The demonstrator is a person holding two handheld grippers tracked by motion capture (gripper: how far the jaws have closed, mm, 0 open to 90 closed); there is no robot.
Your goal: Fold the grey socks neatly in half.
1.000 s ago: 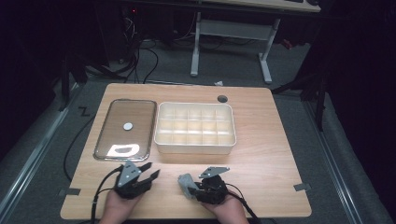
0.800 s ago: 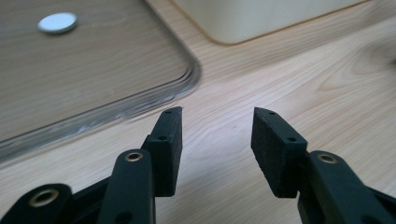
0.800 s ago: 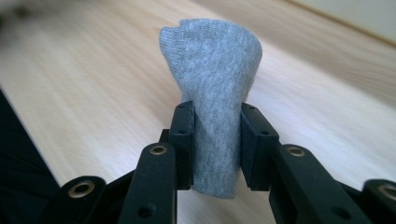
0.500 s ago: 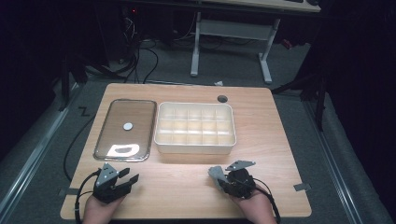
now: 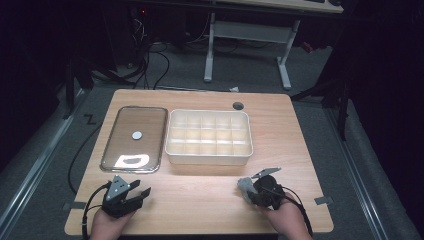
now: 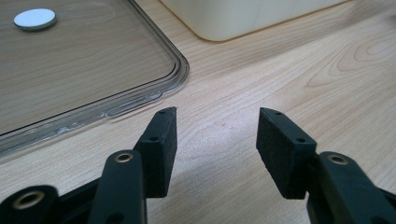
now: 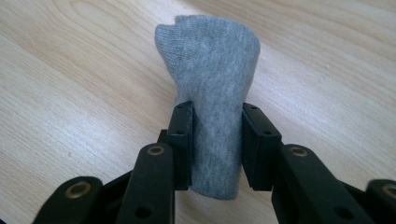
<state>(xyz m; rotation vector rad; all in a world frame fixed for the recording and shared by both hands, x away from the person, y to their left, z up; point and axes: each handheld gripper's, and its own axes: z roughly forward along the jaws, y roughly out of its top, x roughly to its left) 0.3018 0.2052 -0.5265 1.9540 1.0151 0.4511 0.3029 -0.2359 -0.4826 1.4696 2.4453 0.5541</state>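
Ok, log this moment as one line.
left tongs: open, empty, near lid corner | right tongs: shut on grey cloth over table | bin: empty

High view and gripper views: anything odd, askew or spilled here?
Nothing stands out. The clear lid lies flat beside the compartment box, squared to the table. The right gripper clamps a rolled grey cloth; the left gripper is open.
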